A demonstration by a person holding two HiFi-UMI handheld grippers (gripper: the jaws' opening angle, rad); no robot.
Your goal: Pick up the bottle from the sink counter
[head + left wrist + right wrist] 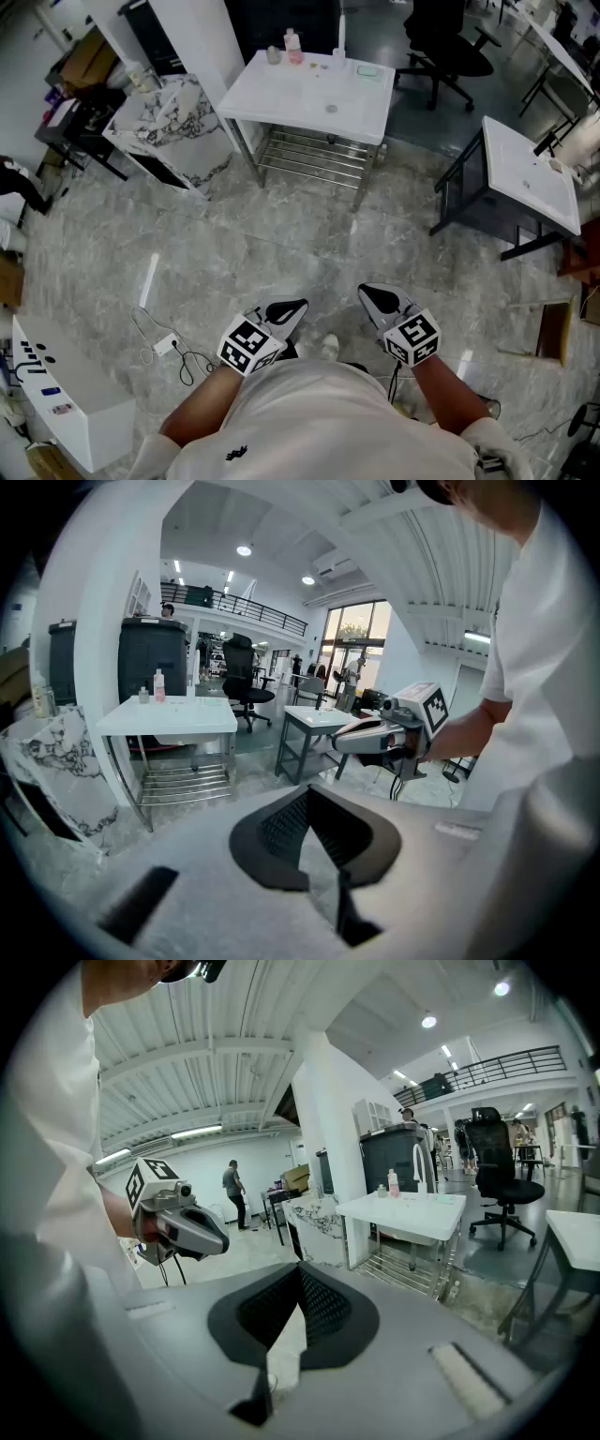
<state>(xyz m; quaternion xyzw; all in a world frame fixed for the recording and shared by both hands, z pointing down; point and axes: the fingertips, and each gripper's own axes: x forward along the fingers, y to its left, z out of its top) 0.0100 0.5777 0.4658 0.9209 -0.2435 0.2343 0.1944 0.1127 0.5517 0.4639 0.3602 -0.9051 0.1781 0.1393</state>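
The bottle (293,47), small with a pink body, stands at the back of the white sink counter (309,103) across the room. It also shows as a tiny pink bottle (158,684) in the left gripper view and as a far bottle (393,1183) in the right gripper view. My left gripper (302,304) and right gripper (364,289) hang side by side close to my body over the floor, far from the counter. Both are shut with nothing between the jaws. Each gripper view shows the other one: the right gripper (349,737) and the left gripper (220,1237).
A small jar (273,54) and a green dish (367,70) share the counter. A marble-patterned cabinet (173,131) stands to its left, a black office chair (450,52) and a second white table (530,178) to the right. A cable (169,347) lies on the floor.
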